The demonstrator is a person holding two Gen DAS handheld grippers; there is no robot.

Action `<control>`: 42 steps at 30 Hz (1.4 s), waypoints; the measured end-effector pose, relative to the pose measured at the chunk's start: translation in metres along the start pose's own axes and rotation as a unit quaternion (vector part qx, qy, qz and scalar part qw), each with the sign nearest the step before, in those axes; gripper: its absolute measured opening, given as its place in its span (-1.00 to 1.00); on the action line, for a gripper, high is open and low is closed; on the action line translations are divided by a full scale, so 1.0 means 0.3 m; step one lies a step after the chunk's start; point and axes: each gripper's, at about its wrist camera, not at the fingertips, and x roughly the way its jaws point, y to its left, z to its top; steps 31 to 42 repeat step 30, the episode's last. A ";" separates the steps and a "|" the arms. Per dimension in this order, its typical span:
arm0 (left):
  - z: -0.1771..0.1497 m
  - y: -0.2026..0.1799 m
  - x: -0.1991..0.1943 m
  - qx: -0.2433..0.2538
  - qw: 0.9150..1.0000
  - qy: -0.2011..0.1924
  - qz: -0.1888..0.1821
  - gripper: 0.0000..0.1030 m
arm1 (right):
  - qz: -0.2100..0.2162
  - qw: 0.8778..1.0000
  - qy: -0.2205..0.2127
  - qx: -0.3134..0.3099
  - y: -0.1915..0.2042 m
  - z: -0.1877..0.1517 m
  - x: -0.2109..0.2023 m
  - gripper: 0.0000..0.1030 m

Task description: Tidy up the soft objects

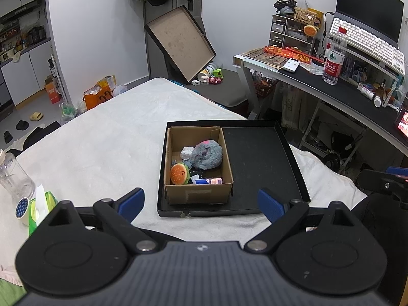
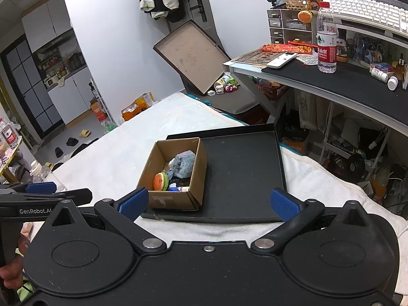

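A brown cardboard box [image 1: 199, 193] stands in the left part of a shallow black tray [image 1: 257, 158] on a white blanket. In the box lie a fluffy grey-blue plush [image 1: 207, 154], an orange burger plush [image 1: 179, 174], a white crumpled piece [image 1: 187, 152] and small blue and pink items [image 1: 210, 181]. My left gripper [image 1: 201, 202] is open and empty, just in front of the tray. In the right wrist view the box [image 2: 176, 199], tray [image 2: 242, 158], grey-blue plush [image 2: 182, 164] and burger plush [image 2: 160, 181] show again. My right gripper [image 2: 209, 202] is open and empty before the tray.
A clear bottle [image 1: 15, 176], a tape roll [image 1: 22, 207] and a green tissue pack [image 1: 40, 204] lie on the blanket at left. A desk [image 1: 344, 94] with a water bottle [image 1: 334, 58] stands at right. A box lid [image 1: 181, 42] leans against the far wall.
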 end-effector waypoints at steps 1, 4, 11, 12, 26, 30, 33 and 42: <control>-0.001 0.000 0.000 0.000 1.000 0.000 -0.001 0.84 | 0.000 1.000 0.000 0.000 0.000 -0.004 0.000 1.00; 0.002 0.001 0.000 0.000 1.000 0.000 0.000 0.84 | 0.000 1.000 0.000 0.000 0.000 -0.003 0.001 1.00; 0.000 0.000 0.001 -0.001 1.000 0.000 -0.001 0.84 | -0.001 1.000 0.002 0.000 0.002 -0.004 0.001 1.00; 0.000 0.000 0.001 -0.001 1.000 0.000 -0.001 0.84 | 0.000 1.000 0.003 0.000 0.004 -0.005 0.001 1.00; -0.004 -0.030 0.029 0.017 1.000 0.003 -0.006 0.84 | -0.003 1.000 0.012 0.008 -0.023 -0.008 0.026 1.00; 0.000 -0.029 0.055 0.013 1.000 0.008 -0.012 0.84 | 0.010 1.000 0.015 0.012 -0.029 -0.015 0.037 1.00; 0.000 -0.029 0.055 0.013 1.000 0.008 -0.012 0.84 | 0.010 1.000 0.015 0.012 -0.029 -0.015 0.037 1.00; 0.000 -0.029 0.055 0.013 1.000 0.008 -0.012 0.84 | 0.010 1.000 0.015 0.012 -0.029 -0.015 0.037 1.00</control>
